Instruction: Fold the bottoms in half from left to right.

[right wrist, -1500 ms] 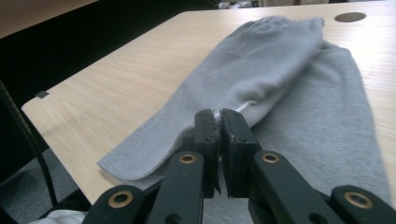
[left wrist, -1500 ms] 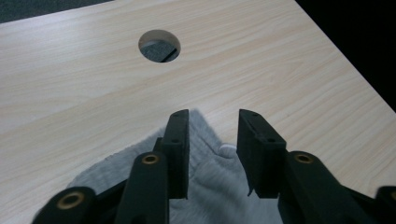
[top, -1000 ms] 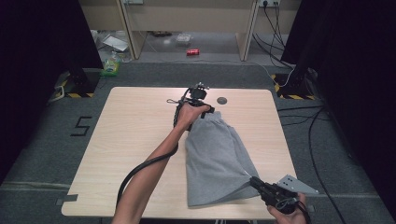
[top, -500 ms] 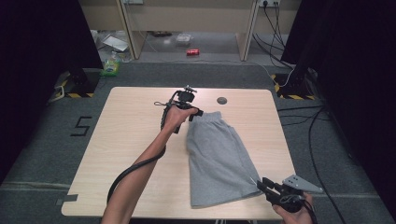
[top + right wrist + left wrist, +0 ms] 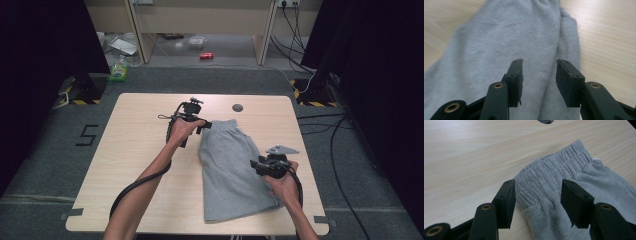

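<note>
My grey shorts (image 5: 231, 170) lie folded on the table (image 5: 135, 150), right of centre, hem toward its near edge. Both the left gripper (image 5: 199, 126) and right gripper (image 5: 257, 165) have just been opening and hold nothing. I reckon a shallow pinch would catch one layer and undo the fold.

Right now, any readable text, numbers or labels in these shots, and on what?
"5": black mark on the floor left of the table.
Red can on the floor beyond the table: print too small to read.
Grey shorts: white tag at the waistband, no text legible.
</note>
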Available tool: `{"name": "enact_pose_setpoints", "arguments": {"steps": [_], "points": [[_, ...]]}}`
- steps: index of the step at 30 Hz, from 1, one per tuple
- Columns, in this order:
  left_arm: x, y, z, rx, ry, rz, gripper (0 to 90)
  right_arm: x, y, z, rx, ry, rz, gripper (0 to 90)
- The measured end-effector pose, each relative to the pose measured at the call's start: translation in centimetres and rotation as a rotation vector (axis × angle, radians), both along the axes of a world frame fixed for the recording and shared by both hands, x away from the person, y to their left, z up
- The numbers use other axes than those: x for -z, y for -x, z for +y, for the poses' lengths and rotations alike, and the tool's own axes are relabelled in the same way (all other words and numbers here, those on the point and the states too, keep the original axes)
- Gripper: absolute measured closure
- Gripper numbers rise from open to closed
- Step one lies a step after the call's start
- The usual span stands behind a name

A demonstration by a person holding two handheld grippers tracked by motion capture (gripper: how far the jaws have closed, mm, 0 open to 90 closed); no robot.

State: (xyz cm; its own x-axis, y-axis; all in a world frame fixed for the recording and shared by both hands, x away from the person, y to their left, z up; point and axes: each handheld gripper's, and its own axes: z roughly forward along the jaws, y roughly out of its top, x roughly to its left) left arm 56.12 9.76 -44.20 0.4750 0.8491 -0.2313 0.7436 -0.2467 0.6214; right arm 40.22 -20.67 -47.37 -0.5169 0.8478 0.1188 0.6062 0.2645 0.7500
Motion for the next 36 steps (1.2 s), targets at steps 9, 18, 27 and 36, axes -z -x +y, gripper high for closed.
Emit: {"name": "enact_pose_setpoints", "arguments": {"steps": [9,18,27,36], "points": [[0.6,0.1,0.9,-0.006,0.015,0.011,42.2,2.5,-3.6,0.9,0.021,0.005,0.097,76.3],[1.1,0.3,0.2,0.011,0.027,0.004,42.1,-0.8,-2.7,-1.0,0.038,-0.025,-0.003,86.6],[2.1,0.4,-1.4,0.034,-0.006,0.003,42.1,1.7,-3.2,-2.4,0.097,0.016,0.083,74.3],[2.1,0.5,-1.1,0.026,-0.017,-0.010,41.4,-0.7,3.8,-2.7,0.032,0.057,0.044,60.8]]}}
